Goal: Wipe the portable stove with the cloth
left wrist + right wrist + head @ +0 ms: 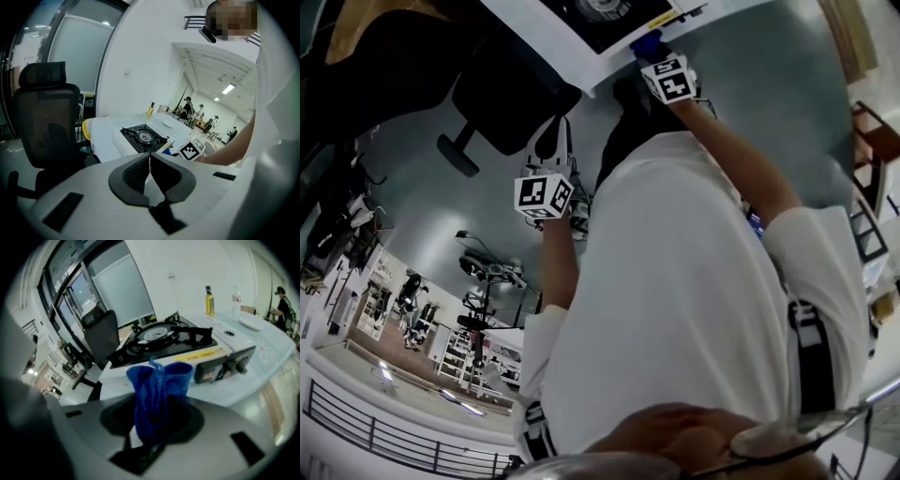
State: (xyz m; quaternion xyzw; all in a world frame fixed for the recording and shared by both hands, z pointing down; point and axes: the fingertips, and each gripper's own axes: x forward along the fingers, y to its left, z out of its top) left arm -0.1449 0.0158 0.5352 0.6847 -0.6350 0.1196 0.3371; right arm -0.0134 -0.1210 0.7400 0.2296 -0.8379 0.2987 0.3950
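Note:
The portable stove (173, 345), black-topped with a white body, a round burner and knobs on its front, stands on a white table (262, 362). My right gripper (157, 418) is shut on a bunched blue cloth (157, 390), held just in front of the stove's near edge. In the head view that gripper (661, 66) is at the table edge by the stove (605, 19), with a bit of the cloth (647, 45) showing. My left gripper (149, 171) is shut and empty, held back from the table, with the stove (143, 137) farther ahead; in the head view this gripper (551, 159) hangs over the floor.
A black office chair (44, 122) stands left of the table and shows as chair (502, 94) in the head view. A yellow bottle (209, 301) and a white plate (251, 323) sit on the table behind the stove. People stand far off in the hall (192, 108).

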